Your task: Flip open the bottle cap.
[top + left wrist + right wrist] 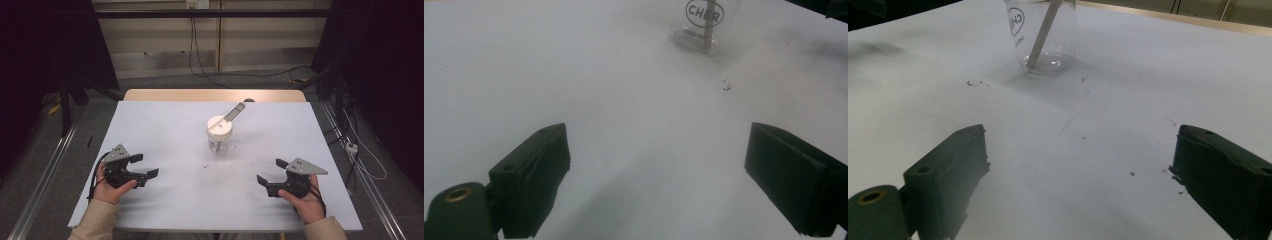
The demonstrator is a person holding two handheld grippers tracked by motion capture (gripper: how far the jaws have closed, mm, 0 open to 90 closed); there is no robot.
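Observation:
A clear glass jar (pixel 219 135) with a white lid stands upright near the middle of the white table (pixel 165 120). A flat stick (pixel 234 112) pokes out through the lid, leaning up and to the right. The jar (pixel 704 22) carries a printed oval logo, and the stick (pixel 1042 34) rests slanted inside the jar (pixel 1043 35). My left gripper (pixel 144 166) is open near the front left, held in a hand, empty. My right gripper (pixel 271 171) is open near the front right, also empty. Both point inward toward the jar, well short of it.
Small dark specks (pixel 206 165) lie on the table in front of the jar. The table's wooden far edge (pixel 215 95) shows behind the white sheet. Cables (pixel 200 60) trail over the floor beyond, and dark stands flank both sides.

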